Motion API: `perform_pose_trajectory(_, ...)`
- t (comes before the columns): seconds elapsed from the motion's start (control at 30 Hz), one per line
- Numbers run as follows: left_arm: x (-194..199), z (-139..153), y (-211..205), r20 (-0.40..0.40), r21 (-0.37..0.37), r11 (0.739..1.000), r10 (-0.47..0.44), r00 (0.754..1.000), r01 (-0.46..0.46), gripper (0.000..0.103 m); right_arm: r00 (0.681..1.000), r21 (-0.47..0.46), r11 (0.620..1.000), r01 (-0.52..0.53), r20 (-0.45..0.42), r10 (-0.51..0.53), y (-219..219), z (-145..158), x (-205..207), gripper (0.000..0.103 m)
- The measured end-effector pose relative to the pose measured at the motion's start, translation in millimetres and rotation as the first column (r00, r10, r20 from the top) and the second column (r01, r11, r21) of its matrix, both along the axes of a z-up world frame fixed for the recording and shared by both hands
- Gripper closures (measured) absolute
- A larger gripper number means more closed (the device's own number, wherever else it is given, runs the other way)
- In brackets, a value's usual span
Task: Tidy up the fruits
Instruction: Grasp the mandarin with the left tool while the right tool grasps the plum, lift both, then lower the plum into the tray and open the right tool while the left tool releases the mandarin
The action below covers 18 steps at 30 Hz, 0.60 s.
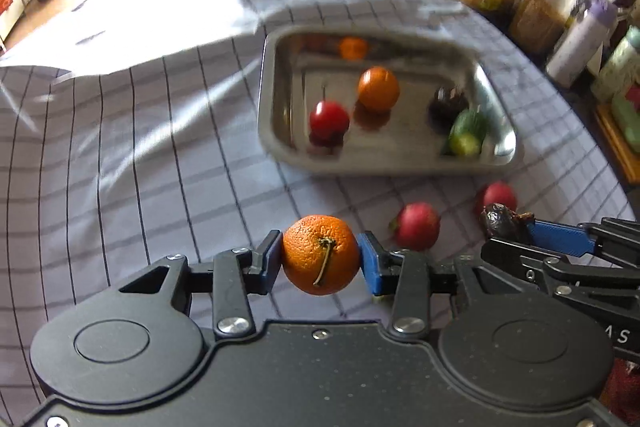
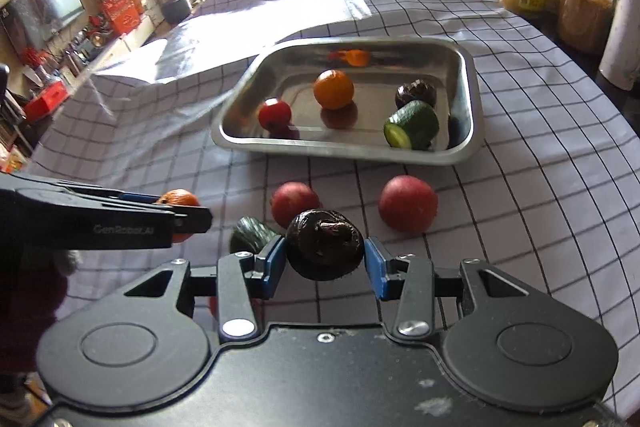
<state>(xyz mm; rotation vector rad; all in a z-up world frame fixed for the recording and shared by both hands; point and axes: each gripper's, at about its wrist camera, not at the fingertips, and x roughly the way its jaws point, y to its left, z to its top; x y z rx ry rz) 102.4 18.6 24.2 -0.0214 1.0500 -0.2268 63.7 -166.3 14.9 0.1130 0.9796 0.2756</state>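
An orange (image 1: 321, 254) was pinched by the left gripper (image 1: 320, 263) and a dark fruit (image 2: 325, 250) by the right gripper (image 2: 325, 259), both held before the tray's (image 2: 468, 151) near edge.

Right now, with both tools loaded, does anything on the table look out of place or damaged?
Nothing spilled or damaged. Three pieces sit outside the steel tray on the checked cloth: two red fruits and a cucumber chunk partly hidden behind the right tool.
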Motion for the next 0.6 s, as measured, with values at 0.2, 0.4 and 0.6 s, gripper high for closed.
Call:
perform_pose_trajectory(0.2, 30.1, 24.8, -13.4, 0.062, -0.009, 1.0, 0.017, 0.998, -0.016, 0.054, 0.996, -0.021, 0.999, 0.045, 0.073, -0.043, -3.7, 26.4, 27.6, 0.059)
perform_pose_trajectory(0.4, 68.1, 32.1, -22.9, 0.09, -0.023, 0.998, 0.062, 0.994, -0.06, 0.054, 0.993, -0.032, 0.995, 0.095, 0.076, -0.093, -5.5, 35.1, 70.9, 0.059)
perform_pose_trajectory(0.6, 98.4, 23.6, -27.8, 0.09, -0.026, 0.993, 0.116, 0.989, -0.114, 0.054, 0.986, -0.056, 0.985, 0.161, 0.059, -0.158, -7.2, 30.2, 112.7, 0.059)
